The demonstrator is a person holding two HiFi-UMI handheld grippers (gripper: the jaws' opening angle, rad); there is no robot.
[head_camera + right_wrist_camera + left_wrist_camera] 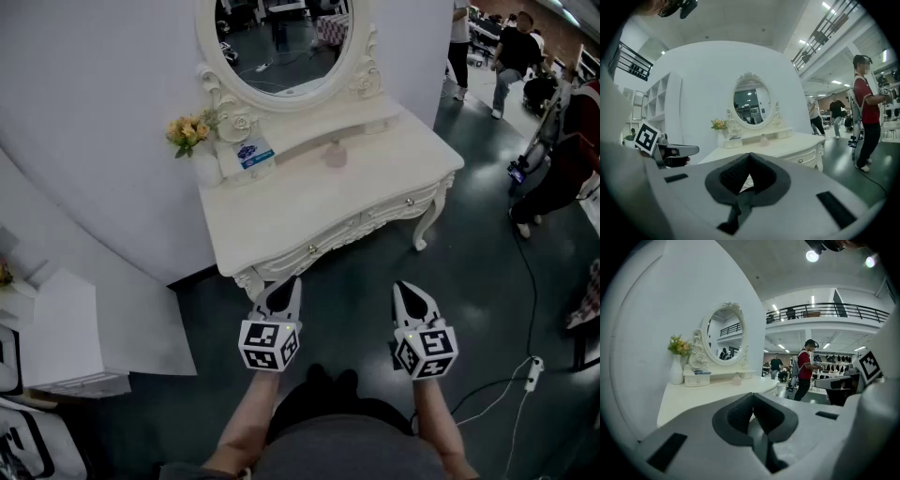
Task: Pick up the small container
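The small container [335, 155] is a pale pink bottle standing on the white dressing table [281, 220], below the oval mirror. It also shows as a small shape on the tabletop in the left gripper view [737, 379] and in the right gripper view [763, 140]. Both grippers hang in front of the table's front edge, well short of the container. My left gripper [283, 289] is shut with nothing in it, its pads meeting [752, 398]. My right gripper [411, 291] is also shut and empty [750, 158].
A vase of yellow flowers [191, 134] and a blue-and-white packet [253, 155] stand at the table's back left. The mirror [281, 42] rises behind. A white shelf unit [56, 333] is at my left. People [516, 52] stand at the far right, and a cable [520, 375] lies on the floor.
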